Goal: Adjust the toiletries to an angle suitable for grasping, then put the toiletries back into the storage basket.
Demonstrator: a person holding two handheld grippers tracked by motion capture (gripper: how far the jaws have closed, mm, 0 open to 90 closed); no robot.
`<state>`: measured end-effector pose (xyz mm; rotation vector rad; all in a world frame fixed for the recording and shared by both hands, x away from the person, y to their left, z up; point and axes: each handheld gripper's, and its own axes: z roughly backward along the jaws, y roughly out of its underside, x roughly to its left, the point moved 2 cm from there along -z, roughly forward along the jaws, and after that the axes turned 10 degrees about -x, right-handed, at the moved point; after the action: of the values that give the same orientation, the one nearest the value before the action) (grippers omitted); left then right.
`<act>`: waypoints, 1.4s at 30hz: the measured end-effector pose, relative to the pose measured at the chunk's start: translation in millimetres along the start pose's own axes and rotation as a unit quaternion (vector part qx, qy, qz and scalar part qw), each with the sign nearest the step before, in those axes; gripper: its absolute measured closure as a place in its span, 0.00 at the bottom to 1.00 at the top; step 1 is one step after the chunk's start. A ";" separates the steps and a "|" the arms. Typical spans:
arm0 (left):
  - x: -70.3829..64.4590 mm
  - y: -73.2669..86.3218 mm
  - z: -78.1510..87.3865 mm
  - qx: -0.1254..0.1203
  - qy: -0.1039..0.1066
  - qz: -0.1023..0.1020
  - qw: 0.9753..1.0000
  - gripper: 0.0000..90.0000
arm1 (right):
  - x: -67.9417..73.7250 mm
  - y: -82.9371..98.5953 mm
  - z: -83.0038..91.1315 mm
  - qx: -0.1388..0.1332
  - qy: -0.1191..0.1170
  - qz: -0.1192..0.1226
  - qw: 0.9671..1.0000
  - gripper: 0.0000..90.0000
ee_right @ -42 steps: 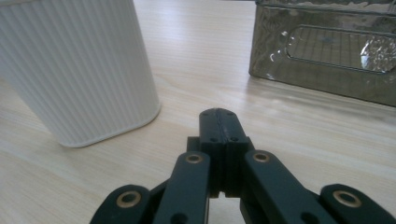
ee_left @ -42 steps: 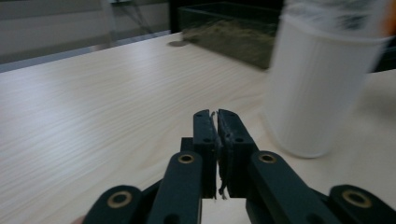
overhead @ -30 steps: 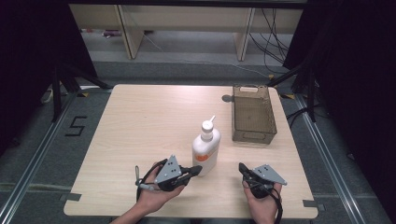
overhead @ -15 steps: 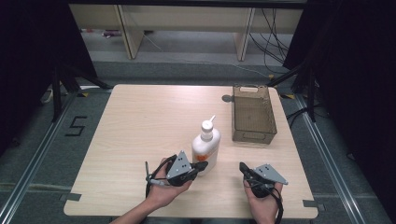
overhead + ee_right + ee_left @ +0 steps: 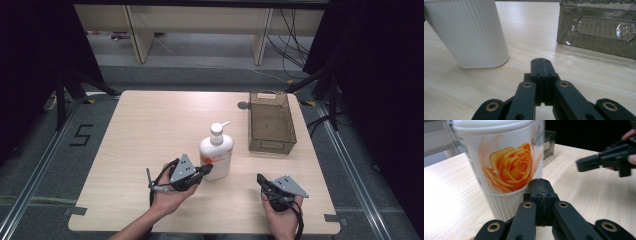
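A white pump bottle (image 5: 216, 157) is being approached by the left gripper (image 5: 204, 170), which is being held by the person's left hand (image 5: 170, 192) near the front edge of the wooden table (image 5: 150, 125). In the left gripper view the two black jaws are being pressed flat together with nothing between them, and the bottle (image 5: 506, 165), printed with an orange rose, is being seen standing upright just beyond the jaw tips and a little to their left; whether the tips are touching its ribbed base cannot be told. Ahead of those jaws and to their right, the right gripper (image 5: 599, 161) is being seen farther off.

The right gripper (image 5: 261, 180) is being held low over the table by the right hand (image 5: 280, 210), well apart from the bottle. In the right gripper view its jaws are likewise being kept clenched on nothing, with their tips resting close above the tabletop. The bottle's ribbed side (image 5: 469, 32) is being shown ahead of these jaws and to their left, and a smoky transparent basket (image 5: 599, 27) is being shown ahead and to their right, standing on the table apart from the bottle.
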<state>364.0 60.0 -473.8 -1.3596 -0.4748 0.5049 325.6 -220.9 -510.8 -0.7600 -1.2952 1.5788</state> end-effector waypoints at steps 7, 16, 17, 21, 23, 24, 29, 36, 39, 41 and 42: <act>4.9 0.4 5.8 -0.005 -0.003 -0.002 1.000 1.00 | 0.6 -0.8 0.0 -0.003 0.002 0.002 1.000 0.97; 21.0 20.1 48.1 -0.032 -0.020 0.009 0.999 0.78 | 22.3 -25.9 3.6 -0.056 -0.001 0.008 0.998 0.73; 25.3 24.1 53.3 -0.031 -0.029 0.007 0.999 0.72 | 28.1 -32.4 4.6 -0.063 0.003 0.006 0.998 0.68; 40.4 40.8 63.9 -0.029 -0.053 0.022 0.998 0.52 | 38.6 -50.3 1.2 -0.089 0.005 0.028 0.996 0.59; 44.8 48.2 67.3 -0.024 -0.064 0.025 0.997 0.50 | 44.5 -57.0 -2.4 -0.102 0.001 0.022 0.995 0.56; 47.7 53.7 68.8 -0.020 -0.077 0.022 0.997 0.44 | 48.0 -61.6 -2.9 -0.101 0.007 0.019 0.995 0.54; 53.3 62.5 69.0 -0.025 -0.101 0.032 0.994 0.31 | 54.5 -67.3 -4.5 -0.118 0.004 0.016 0.993 0.52; 57.9 65.9 70.3 -0.033 -0.115 0.045 0.992 0.25 | 79.1 -81.4 -7.4 -0.134 -0.009 0.022 0.991 0.53; 58.2 65.9 70.3 -0.035 -0.118 0.047 0.991 0.24 | 85.1 -85.2 -9.9 -0.141 -0.010 0.021 0.990 0.52; 58.7 66.0 71.0 -0.037 -0.123 0.047 0.991 0.23 | 88.9 -89.2 -11.6 -0.147 -0.006 0.029 0.989 0.52; 58.7 66.0 71.0 -0.038 -0.124 0.047 0.990 0.23 | 93.4 -92.9 -13.1 -0.153 -0.005 0.025 0.988 0.51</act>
<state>364.8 160.2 -526.7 -1.4031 -0.6409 0.7454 326.7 -128.3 -416.1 -0.9807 -1.5577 1.4397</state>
